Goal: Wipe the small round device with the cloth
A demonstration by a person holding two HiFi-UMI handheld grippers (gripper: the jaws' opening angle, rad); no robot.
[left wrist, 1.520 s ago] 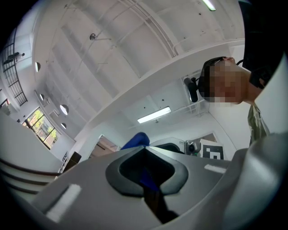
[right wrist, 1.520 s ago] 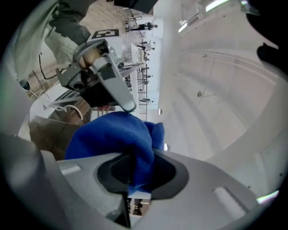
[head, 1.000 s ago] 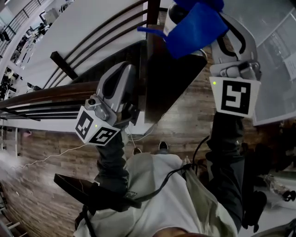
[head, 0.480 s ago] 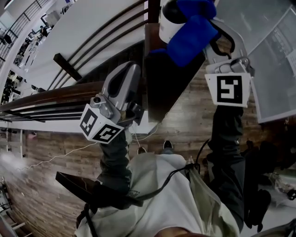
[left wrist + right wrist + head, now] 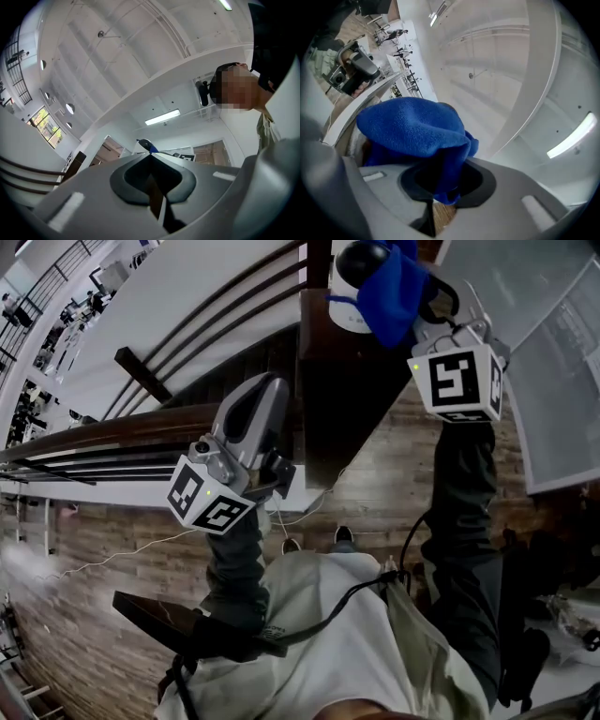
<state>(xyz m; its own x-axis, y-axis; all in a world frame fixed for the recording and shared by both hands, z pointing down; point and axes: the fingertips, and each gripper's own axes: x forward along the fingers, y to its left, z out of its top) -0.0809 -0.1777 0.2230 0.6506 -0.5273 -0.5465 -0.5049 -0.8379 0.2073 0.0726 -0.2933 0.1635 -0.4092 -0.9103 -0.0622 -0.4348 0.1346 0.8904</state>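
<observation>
The small round device [image 5: 349, 282], white with a black dome, stands on a dark wooden stand [image 5: 342, 381] at the top of the head view. A bunched blue cloth [image 5: 394, 282] lies against the device's right side. My right gripper [image 5: 422, 298] is shut on the cloth; in the right gripper view the cloth [image 5: 415, 129] fills the space above the jaws and hides the device. My left gripper [image 5: 267, 390] hangs lower left of the stand, shut and holding nothing. Far off in the left gripper view I see the device [image 5: 143, 143] beyond the shut left gripper [image 5: 152, 161].
Dark handrails [image 5: 216, 310] and a white wall run along the left. A white panel [image 5: 553, 362] stands at the right. Wooden floor [image 5: 375, 484] lies below, with a white cable [image 5: 122, 554] across it. The person's torso and a black cable fill the bottom.
My right gripper has carried the blue cloth upward and in against the device, and the cloth is more bunched. The left gripper has barely shifted.
</observation>
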